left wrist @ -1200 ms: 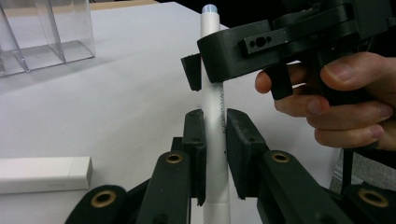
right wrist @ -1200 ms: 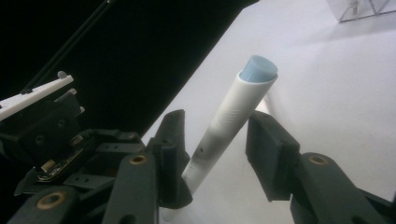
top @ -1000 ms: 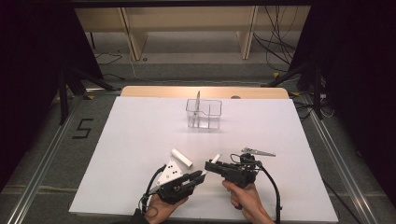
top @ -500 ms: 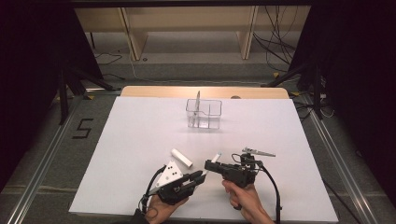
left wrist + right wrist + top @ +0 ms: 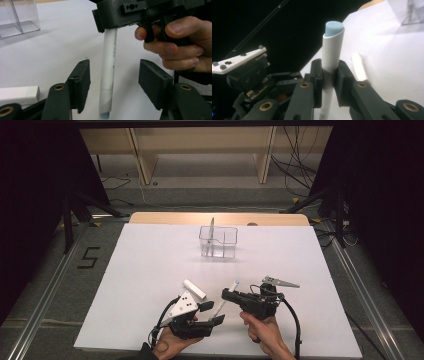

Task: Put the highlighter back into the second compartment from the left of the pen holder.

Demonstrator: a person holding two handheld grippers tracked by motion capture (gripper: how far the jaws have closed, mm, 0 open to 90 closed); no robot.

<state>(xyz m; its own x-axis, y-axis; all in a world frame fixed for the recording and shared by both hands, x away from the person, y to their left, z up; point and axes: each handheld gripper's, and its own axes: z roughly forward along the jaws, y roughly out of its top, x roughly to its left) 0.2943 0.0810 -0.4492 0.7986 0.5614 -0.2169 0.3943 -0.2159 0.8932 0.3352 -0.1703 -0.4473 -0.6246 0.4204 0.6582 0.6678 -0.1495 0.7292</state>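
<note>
A: What's the right hand-held gripper (image 5: 327, 82) doing?
B: Pinching the white marker (image 5: 331, 56) round its middle, blue end up, so the barrel stays put while the left one lets go

A: And the left hand-held gripper (image 5: 112, 77)?
B: Its jaws have just been opening; they stand spread either side of the marker's lower end, touching nothing. Looks like a handover between the two

A: Where's all this?
B: Low over the near edge of the white bench (image 5: 150, 265). A white cap (image 5: 194, 289) lies just beside the left gripper, probably pulled off. The clear box (image 5: 218, 241) sits well apart, at the far side
</note>
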